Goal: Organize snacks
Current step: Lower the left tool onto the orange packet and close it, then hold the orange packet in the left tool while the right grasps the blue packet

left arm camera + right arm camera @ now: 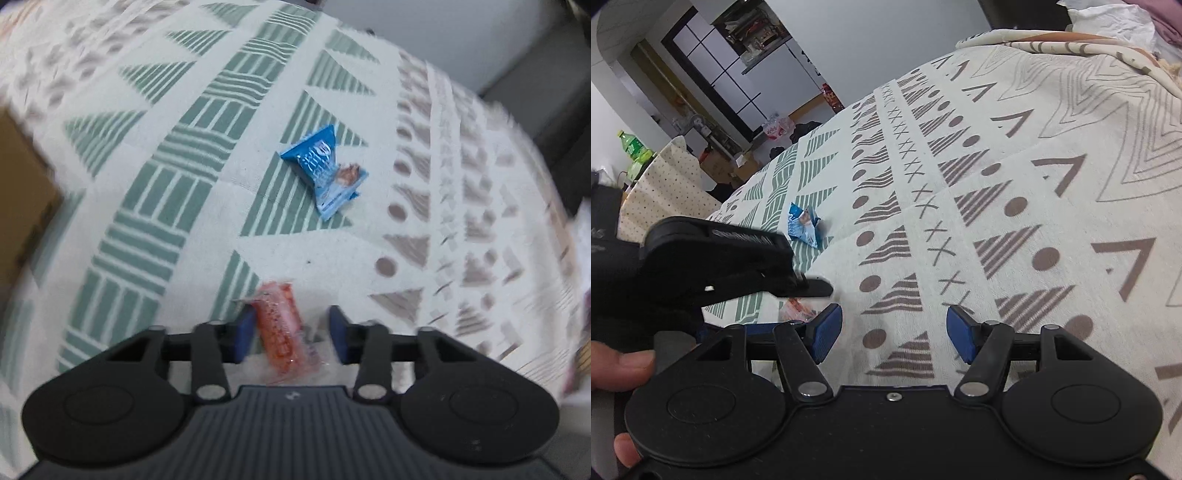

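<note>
A blue snack packet (325, 171) lies on a bed covered by a cream bedspread (207, 254) with green and brown triangle patterns. The white lettering on the packet is too blurred to read. A red snack packet (282, 326) in clear wrapping lies on the bedspread nearer the camera; any print on it cannot be made out.

At the left edge of the left wrist view sits a brown cardboard box (22, 192), blurred. In the right wrist view a green bottle (631, 146), a dotted paper bag (665, 184) and room clutter stand beyond the bed.

The left claw (291, 330) is parted, its blue pads either side of the red packet; the left pad (243, 332) looks to touch the wrapper, the right one stands apart.

The right claw (894, 334) is wide open over bare bedspread, holding nothing. The left claw's black body crosses the right wrist view, partly hiding the red packet.
</note>
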{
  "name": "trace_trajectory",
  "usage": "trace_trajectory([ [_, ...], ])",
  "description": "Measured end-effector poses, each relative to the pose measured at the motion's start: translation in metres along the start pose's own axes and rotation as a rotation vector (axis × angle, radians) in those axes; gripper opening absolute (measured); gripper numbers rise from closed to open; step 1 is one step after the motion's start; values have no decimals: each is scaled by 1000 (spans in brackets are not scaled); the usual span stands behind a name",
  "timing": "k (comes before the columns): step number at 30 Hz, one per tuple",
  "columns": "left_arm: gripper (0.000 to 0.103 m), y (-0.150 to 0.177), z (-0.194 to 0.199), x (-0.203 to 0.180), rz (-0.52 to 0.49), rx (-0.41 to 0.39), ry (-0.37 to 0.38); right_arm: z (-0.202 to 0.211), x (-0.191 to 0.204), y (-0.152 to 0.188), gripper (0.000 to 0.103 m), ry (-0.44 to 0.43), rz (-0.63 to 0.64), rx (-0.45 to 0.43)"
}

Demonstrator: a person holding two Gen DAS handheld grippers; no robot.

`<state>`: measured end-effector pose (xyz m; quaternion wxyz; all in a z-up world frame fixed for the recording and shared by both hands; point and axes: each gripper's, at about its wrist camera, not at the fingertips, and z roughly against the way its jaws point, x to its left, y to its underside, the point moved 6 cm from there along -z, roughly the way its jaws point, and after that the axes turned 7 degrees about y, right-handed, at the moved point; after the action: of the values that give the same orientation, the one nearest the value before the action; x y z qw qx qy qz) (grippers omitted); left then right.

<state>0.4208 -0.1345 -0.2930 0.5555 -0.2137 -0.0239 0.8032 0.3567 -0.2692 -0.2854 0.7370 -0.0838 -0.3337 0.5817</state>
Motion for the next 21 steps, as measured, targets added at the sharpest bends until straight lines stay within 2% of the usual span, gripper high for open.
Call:
trace_trajectory([
  [1, 20, 0, 0, -2, -46, 8, -30, -2, 2, -1, 62, -2, 10, -1],
  [3, 18, -3, 0, 0, -68, 14, -26, -5, 5, -2, 62, -7, 23, -2],
  [13, 17, -33, 18, 31, -42, -45, -11, -28, 29, -15, 62, -61, 57, -33],
  [21, 18, -57, 32, 48, -42, -101, -12, -49, 59, -24, 58, -116, 96, -50],
])
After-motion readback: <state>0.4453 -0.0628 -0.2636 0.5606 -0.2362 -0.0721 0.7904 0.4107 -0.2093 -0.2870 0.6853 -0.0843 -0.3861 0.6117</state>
